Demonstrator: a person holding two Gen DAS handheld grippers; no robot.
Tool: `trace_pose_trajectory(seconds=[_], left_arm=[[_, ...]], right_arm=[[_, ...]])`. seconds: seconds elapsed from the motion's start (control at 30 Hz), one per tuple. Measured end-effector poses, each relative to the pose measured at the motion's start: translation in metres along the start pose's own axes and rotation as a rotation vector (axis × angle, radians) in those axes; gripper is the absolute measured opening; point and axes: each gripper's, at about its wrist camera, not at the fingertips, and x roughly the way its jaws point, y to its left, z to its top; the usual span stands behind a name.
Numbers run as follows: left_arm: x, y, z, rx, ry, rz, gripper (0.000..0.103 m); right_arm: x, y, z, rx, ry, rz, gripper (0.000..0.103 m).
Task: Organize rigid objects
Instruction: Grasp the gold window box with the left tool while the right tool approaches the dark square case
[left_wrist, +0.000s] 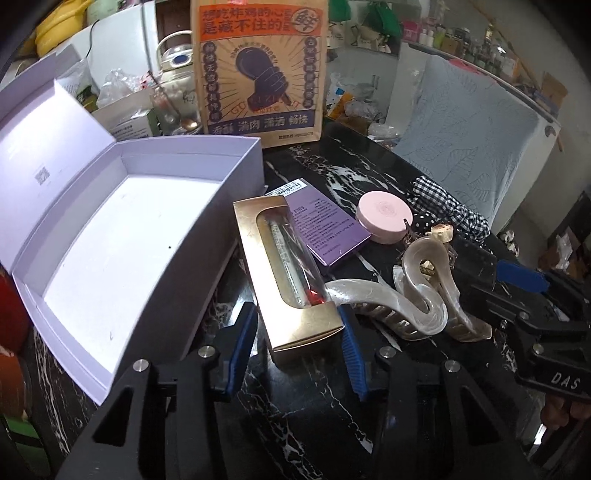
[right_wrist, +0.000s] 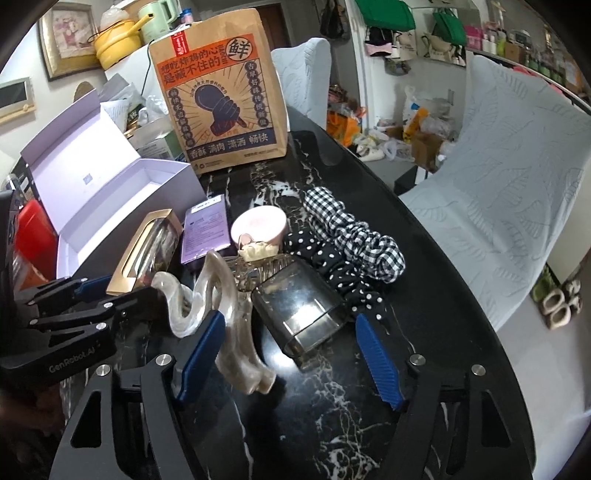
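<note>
An open white box (left_wrist: 122, 236) with its lid up sits at the left of the black marble table (left_wrist: 314, 406); it also shows in the right wrist view (right_wrist: 122, 206). A gold window box (left_wrist: 291, 273) lies between the open blue pads of my left gripper (left_wrist: 297, 349), its near end close to both pads. My right gripper (right_wrist: 291, 354) is open around a dark translucent case (right_wrist: 303, 314). A pearly wavy hair claw (left_wrist: 424, 299) (right_wrist: 221, 302) lies between the two grippers. A purple box (left_wrist: 325, 229) and a pink round tin (left_wrist: 386, 218) lie behind.
A brown paper bag (left_wrist: 258, 70) stands at the back. Checked and dotted scrunchies (right_wrist: 351, 243) lie to the right of the tin. A small beige clip (right_wrist: 258, 251) sits by the tin. Chairs with pale blue covers (right_wrist: 517, 221) stand beyond the table's right edge.
</note>
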Motion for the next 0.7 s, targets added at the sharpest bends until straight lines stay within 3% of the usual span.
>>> trace_pose_trajectory(seconds=[0.5, 0.7], left_arm=[[0.016, 0.012, 0.002, -0.037, 0.007, -0.029, 0.044], [0.015, 0.011, 0.001, -0.007, 0.000, -0.013, 0.039]], right_arm=[[0.009, -0.004, 0.007, -0.025, -0.033, 0.049, 0.073], [0.005, -0.009, 0.003, -0.017, -0.043, 0.070, 0.063]])
